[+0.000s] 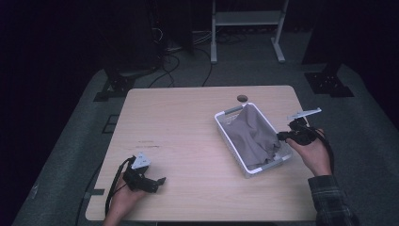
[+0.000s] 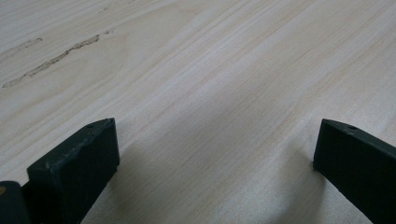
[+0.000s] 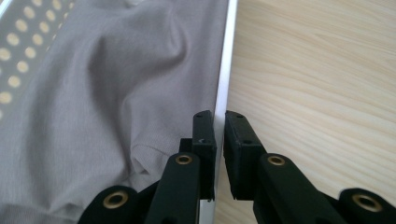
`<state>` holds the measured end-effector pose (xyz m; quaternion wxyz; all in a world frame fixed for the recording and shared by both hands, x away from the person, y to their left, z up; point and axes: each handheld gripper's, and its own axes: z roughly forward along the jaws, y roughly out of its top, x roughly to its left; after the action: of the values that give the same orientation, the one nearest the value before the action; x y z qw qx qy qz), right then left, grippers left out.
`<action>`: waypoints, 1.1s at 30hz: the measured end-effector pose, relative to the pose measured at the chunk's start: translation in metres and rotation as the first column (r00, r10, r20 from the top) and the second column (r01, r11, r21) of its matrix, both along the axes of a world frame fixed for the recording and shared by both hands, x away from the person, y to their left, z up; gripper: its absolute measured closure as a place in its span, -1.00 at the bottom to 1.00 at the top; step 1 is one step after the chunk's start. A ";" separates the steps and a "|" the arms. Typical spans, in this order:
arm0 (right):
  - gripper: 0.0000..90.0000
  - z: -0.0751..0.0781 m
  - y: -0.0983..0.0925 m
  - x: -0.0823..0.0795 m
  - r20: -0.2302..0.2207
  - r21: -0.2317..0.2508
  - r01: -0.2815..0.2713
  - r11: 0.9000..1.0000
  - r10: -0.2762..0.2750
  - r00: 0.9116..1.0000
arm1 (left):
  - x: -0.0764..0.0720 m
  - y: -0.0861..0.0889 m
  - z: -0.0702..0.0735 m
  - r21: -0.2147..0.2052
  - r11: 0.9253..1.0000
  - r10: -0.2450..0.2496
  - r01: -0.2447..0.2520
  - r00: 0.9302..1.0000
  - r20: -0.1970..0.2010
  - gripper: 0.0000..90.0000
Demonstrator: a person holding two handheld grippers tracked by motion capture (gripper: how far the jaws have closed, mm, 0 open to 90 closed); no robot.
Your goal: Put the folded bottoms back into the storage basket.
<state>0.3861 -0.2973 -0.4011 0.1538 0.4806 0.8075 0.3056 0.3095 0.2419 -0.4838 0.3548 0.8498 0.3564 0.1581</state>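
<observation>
Pale wooden table (image 1: pixel 188 122) is carrying a white basket (image 1: pixel 229 137) of grey cloth (image 1: pixel 251 134); right hand-held gripper (image 3: pixel 219 122) is clamping its rim, left hand-held gripper (image 2: pixel 215 144) is resting wide.

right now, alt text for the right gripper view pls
The right gripper has its two black jaws clamped on the thin white wall of a perforated plastic basket. A crumpled grey cloth lies inside it; the pale wooden table lies outside.
</observation>
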 end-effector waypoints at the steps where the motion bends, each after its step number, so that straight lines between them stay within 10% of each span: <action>1: 0.81 0.000 0.003 -0.001 0.003 -0.002 -0.007 1.000 0.007 1.000 | 0.000 0.000 0.000 0.001 1.000 0.000 0.000 1.000 0.000 -1.00; 9: 0.95 0.009 -0.007 -0.013 0.084 0.039 0.010 0.999 -0.014 0.996 | 0.000 0.000 0.000 0.000 1.000 0.000 0.000 1.000 0.000 -1.00; 20: 0.98 -0.008 -0.018 -0.029 0.026 0.060 -0.018 0.998 0.016 1.000 | 0.000 0.000 0.000 0.000 1.000 0.000 0.000 1.000 0.000 -1.00; 33: 0.98 -0.012 0.018 -0.046 0.032 0.048 -0.127 0.991 0.125 0.992 | 0.000 0.000 0.000 0.000 1.000 0.000 0.000 1.000 0.000 -1.00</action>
<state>0.3402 -0.2795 -0.4132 0.1336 0.4278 0.8261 0.3416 0.3095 0.2419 -0.4838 0.3547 0.8498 0.3564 0.1580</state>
